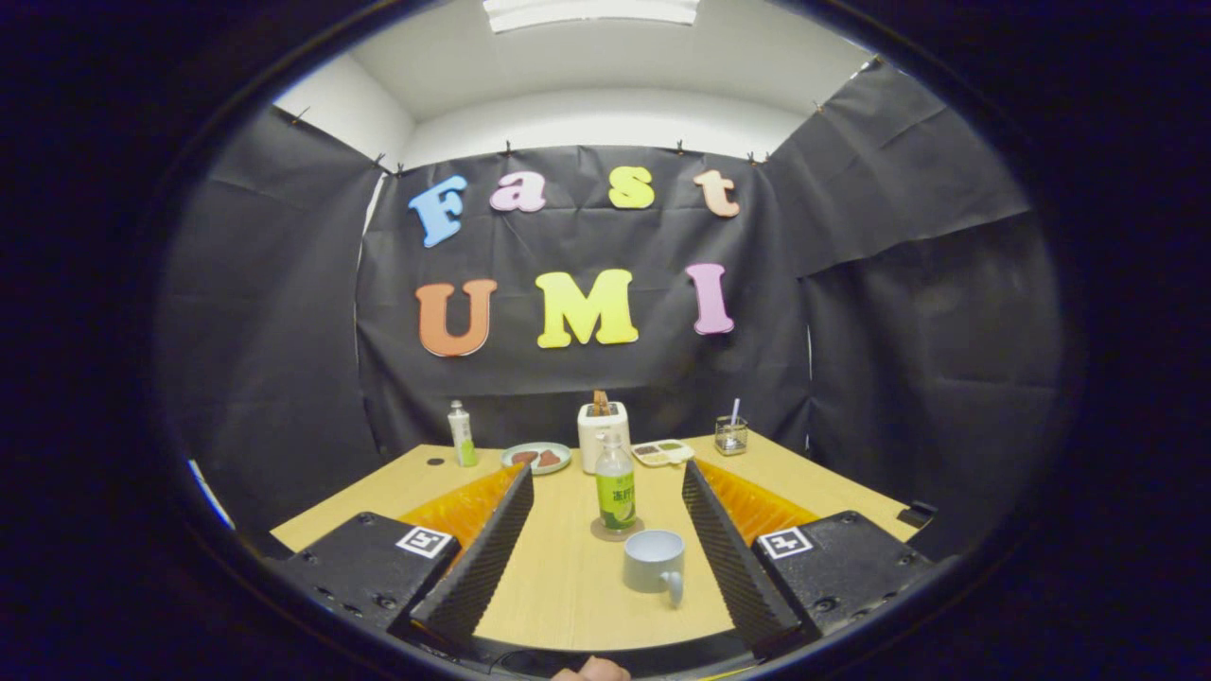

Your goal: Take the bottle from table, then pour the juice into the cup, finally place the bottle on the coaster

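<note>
One cup (654, 562) between spread gripper (605, 492) fingers, one bottle (615, 491) beyond.

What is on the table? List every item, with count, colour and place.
bottle: 1, clear with green label, standing on the coaster between the open fingers
coaster: 1, brown, under the bottle
cup: 1, grey, between the fingers, nearer than the bottle
toaster: 1, white, behind the bottle, something brown in its slot
plate: 1, pale green, left of the toaster, brown food on it
tray: 1, white, right of the toaster
small bottle: 1, white and green, far left
glass: 1, clear, far right, straw inside
table: 1, light wood
gripper: 1, fingers open, holding nothing
</note>
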`<state>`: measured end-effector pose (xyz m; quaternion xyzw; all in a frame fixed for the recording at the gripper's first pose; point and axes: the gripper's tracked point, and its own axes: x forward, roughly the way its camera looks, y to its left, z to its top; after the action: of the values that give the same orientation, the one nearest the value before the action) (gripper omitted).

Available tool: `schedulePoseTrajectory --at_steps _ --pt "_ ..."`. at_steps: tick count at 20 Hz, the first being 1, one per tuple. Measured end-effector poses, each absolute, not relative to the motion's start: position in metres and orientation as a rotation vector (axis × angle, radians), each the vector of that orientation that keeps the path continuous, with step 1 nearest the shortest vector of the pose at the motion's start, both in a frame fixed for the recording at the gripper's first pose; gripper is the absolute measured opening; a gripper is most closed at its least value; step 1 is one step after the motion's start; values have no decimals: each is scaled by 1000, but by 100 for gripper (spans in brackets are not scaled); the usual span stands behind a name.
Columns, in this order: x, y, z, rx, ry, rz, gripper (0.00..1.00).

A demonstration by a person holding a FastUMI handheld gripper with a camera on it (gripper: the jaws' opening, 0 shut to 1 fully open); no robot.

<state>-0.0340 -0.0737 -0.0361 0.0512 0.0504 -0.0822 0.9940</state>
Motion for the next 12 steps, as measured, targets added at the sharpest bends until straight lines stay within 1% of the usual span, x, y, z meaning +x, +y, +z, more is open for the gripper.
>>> schedulePoseTrajectory --at_steps 6,12 --pt "-37 -75 -29 87 73 -171 100" --pt "-36 -79 -31 116 82 -169 100"
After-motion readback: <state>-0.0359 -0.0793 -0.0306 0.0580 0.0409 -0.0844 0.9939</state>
